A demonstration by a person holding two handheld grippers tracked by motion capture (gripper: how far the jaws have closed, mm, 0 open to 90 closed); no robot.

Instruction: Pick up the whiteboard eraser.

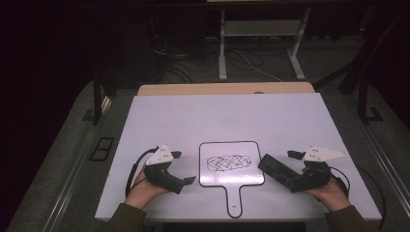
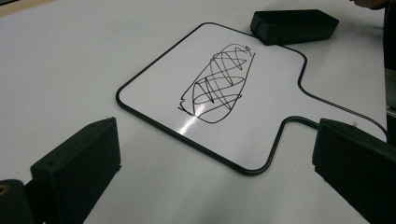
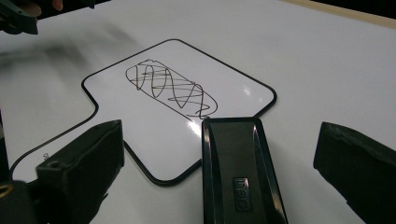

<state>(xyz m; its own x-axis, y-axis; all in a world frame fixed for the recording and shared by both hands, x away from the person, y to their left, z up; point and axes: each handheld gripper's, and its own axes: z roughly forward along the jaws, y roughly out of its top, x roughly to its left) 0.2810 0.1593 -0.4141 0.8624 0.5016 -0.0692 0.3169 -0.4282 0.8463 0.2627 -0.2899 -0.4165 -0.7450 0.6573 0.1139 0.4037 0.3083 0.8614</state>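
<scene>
A: Where's the eraser (image 3: 240,172)?
B: On the table (image 1: 290,116), near its front edge, just right of the scribbled paddle board (image 1: 231,164), lying btwn the right gripper (image 1: 278,170) jaws, which stand wide apart, not clamping.
A: Why there?
B: Prob lined up for a grab, then wiping. Right hand low, angled inward.
A: Left gripper (image 1: 185,167)?
B: Also spread apart, empty, hand low by the board's left side.

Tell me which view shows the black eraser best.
The right gripper view: the black eraser lies large between that gripper's open jaws, its embossed top plain, its far end overlapping the whiteboard. The left gripper view shows it small beyond the board; the high view shows it small and dark.
</scene>
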